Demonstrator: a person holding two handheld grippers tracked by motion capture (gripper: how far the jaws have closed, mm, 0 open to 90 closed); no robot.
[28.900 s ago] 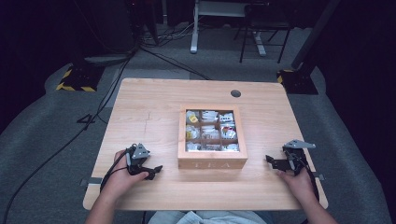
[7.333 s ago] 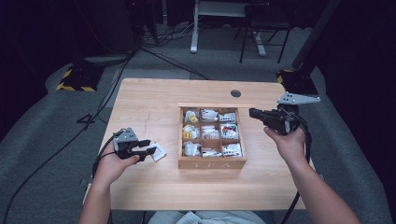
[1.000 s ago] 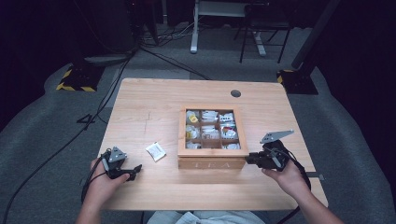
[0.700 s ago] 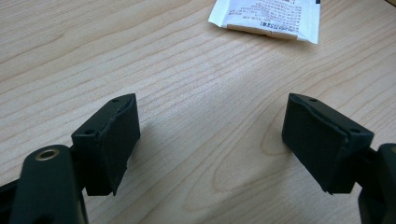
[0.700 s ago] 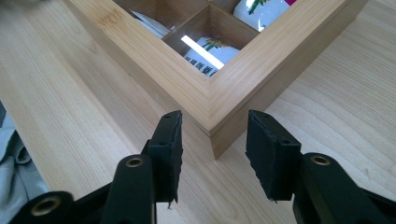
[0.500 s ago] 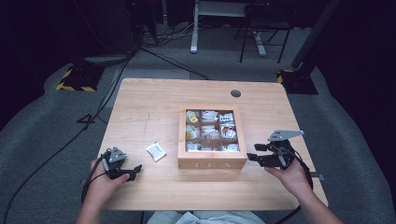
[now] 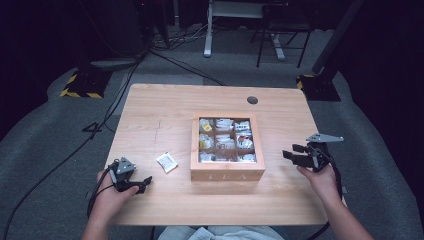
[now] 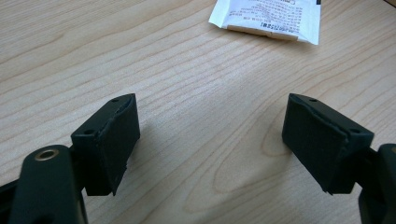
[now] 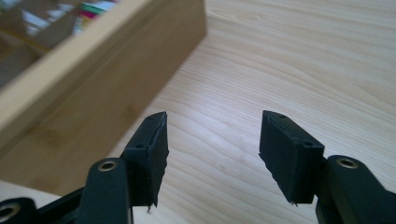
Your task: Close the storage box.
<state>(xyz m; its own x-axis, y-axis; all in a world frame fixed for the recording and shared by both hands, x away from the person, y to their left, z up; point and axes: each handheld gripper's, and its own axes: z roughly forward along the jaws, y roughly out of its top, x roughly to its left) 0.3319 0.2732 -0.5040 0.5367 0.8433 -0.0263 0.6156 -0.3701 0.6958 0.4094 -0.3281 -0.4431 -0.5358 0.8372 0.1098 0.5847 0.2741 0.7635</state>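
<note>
Open right claw (image 7: 294, 152) beside tea box (image 7: 227, 174)

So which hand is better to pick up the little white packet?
Probably left. The left tool sits open just beside the white packet, nothing between. The right tool is past the wooden box.

Light wooden tea box (image 7: 227, 174), white sachet (image 7: 166, 162), black grippers

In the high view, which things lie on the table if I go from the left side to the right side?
Left tongs → white tea packet → wooden tea box → right tongs.
</note>
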